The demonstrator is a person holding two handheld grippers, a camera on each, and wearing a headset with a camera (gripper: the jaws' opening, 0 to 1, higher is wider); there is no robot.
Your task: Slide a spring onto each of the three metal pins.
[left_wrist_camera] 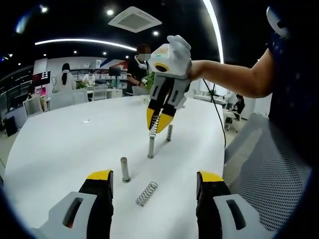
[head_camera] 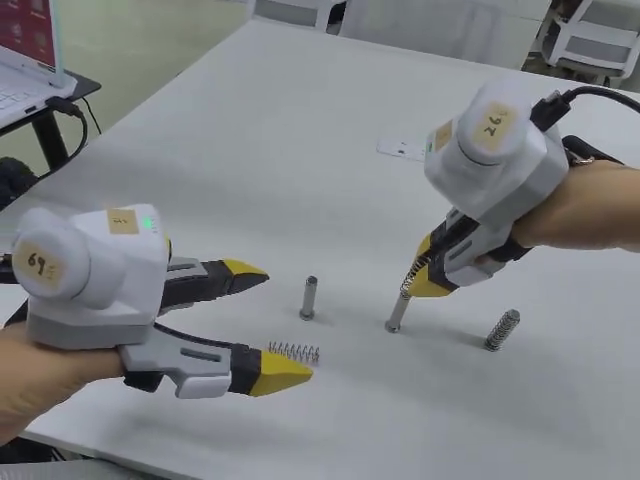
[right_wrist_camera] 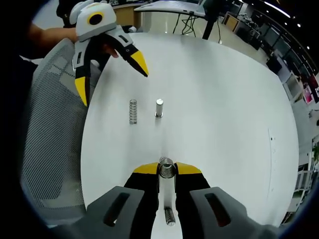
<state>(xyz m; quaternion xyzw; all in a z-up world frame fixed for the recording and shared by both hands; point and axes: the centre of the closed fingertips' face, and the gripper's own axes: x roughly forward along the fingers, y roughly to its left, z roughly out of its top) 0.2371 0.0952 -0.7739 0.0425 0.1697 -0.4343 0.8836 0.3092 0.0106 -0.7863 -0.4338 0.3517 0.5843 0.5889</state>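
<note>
Right tool (head_camera: 430, 283) clamps spring (right_wrist_camera: 167, 171), plain in right gripper view; left tool (head_camera: 287, 321) wide, empty.

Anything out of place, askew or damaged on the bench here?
Nothing stands out. A loose spring lies on its side by the open left gripper, near a bare upright pin. The right gripper holds a second spring over the middle pin; the far pin already wears its spring.
</note>
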